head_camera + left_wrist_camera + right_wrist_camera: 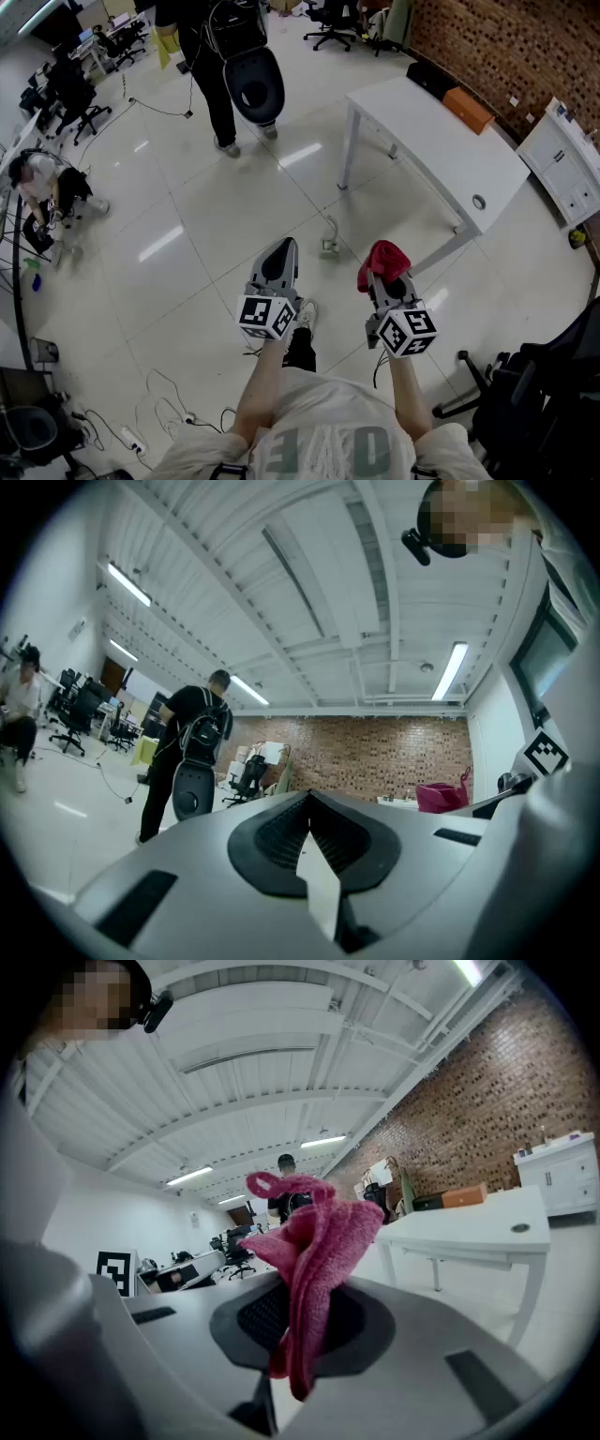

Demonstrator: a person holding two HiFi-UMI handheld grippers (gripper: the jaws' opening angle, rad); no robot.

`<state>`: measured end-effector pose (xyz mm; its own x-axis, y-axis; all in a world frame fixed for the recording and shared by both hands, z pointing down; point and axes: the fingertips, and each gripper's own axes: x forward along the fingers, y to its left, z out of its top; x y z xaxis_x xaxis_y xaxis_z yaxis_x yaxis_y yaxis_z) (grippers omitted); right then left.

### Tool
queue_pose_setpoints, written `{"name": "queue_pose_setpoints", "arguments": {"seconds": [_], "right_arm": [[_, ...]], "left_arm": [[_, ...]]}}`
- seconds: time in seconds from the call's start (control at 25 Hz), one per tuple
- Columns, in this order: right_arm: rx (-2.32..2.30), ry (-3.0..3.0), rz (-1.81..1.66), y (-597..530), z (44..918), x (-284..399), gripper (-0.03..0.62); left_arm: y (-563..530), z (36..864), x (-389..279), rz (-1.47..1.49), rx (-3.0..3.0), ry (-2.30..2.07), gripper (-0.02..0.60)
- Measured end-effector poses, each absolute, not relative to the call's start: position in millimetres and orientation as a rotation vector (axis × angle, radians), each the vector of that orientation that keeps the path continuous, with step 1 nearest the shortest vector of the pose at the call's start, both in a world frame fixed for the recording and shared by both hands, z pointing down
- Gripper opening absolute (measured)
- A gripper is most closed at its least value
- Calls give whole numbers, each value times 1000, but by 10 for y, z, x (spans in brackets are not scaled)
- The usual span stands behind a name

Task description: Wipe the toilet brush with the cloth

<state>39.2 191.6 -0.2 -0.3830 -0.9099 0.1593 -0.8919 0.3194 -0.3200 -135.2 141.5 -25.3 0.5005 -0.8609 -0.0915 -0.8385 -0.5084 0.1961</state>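
Note:
My right gripper [380, 278] [300, 1326] is shut on a bunched pink-red cloth [382, 261] [314, 1241], which sticks up out of the jaws and hangs a little below them. To its left, my left gripper [278, 253] [314, 841] is shut, jaws together; only a thin pale sliver shows at the seam, and I cannot tell what it is. Both grippers are held out at about waist height over the tiled floor [216, 225], side by side and pointing forward. The cloth [441, 796] also shows at the right of the left gripper view. No toilet brush is in any view.
A white table [441, 141] stands ahead on the right with an orange box [468, 110] on it. A person in black [211, 66] stands ahead holding a dark oval object [255, 84]. Cables [159, 394] trail over the floor at left. Office chairs [525, 384] flank the right.

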Motion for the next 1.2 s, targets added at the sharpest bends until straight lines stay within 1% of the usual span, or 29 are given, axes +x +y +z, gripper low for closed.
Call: {"name": "queue_pose_setpoints", "arguments": {"seconds": [0.16,0.32,0.64,0.8,0.88,0.96,1.2], "right_arm": [[-1741,2476,-516,890,-212,291,31],[-1765,2464,-519,186,-249,255,32],[-1793,2499,-519,-342,-225,462,32],[-1762,2527,-450,-579,-39,631,32],[-1749,2540,-378,-683,354,744,32],[-1733,2522,-323,-845,1025,847,32],[-1684,2492,-195,-1440,3755,977,32]], "left_arm": [[406,-454,-1323,-245,2687,-1414,5],[-306,-520,-1274,-220,2737,-1349,5],[-795,-405,-1216,-198,2655,-1381,5],[-960,-117,-1091,-148,2668,-1384,5],[-996,285,-1012,-150,2700,-1373,6],[-1111,930,-963,-170,2735,-1376,6],[-1746,3669,-881,-264,2788,-1400,5]]}}
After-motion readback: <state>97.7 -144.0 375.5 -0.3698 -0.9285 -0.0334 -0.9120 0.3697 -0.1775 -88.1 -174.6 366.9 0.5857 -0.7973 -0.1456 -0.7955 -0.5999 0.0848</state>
